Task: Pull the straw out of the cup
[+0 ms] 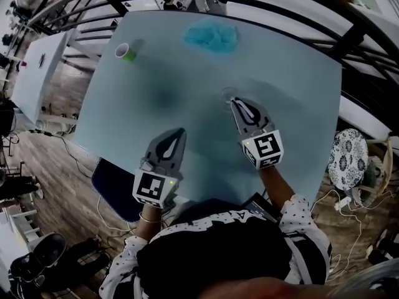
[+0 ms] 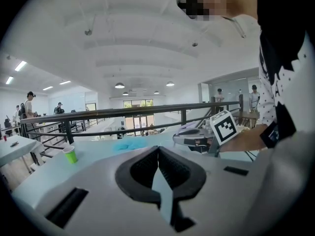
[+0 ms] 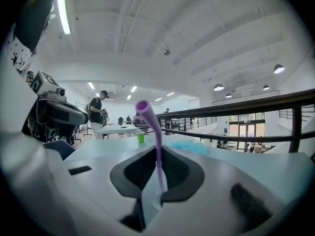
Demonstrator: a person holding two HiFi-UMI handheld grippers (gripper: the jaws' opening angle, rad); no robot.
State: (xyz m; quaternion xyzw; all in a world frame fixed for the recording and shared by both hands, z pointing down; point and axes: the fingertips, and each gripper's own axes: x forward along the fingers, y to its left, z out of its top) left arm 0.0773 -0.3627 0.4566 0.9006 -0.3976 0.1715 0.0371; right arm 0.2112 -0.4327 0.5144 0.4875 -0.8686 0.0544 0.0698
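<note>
The green cup (image 1: 125, 52) stands upright at the far left corner of the pale blue table (image 1: 293, 123), well apart from everything else; it has a white rim and nothing shows inside it. The left gripper (image 1: 181, 131) hangs over the near part of the table, left of centre, pointing away from the person; in the left gripper view its 2 fingers (image 2: 142, 168) meet at the tips with nothing between them. A crumpled blue cloth (image 1: 211, 37) lies at the far edge of the table, right of the green cup and apart from both grippers.

Further right, what seems to be a clear cup (image 1: 228, 93) sits on the table just at the tip of the right gripper (image 1: 233, 101); it is faint in the head view and its contents cannot be made out. The right gripper view shows the 2 fingers (image 3: 174, 171) pressed onto a purple straw (image 3: 157, 149), which stands upright between them; its bent upper end rises above the fingers and leans left. Whether the lower end of the straw is inside the clear cup cannot be told from any view. A dark railing (image 1: 349, 39) runs beyond the far side of the table.
</note>
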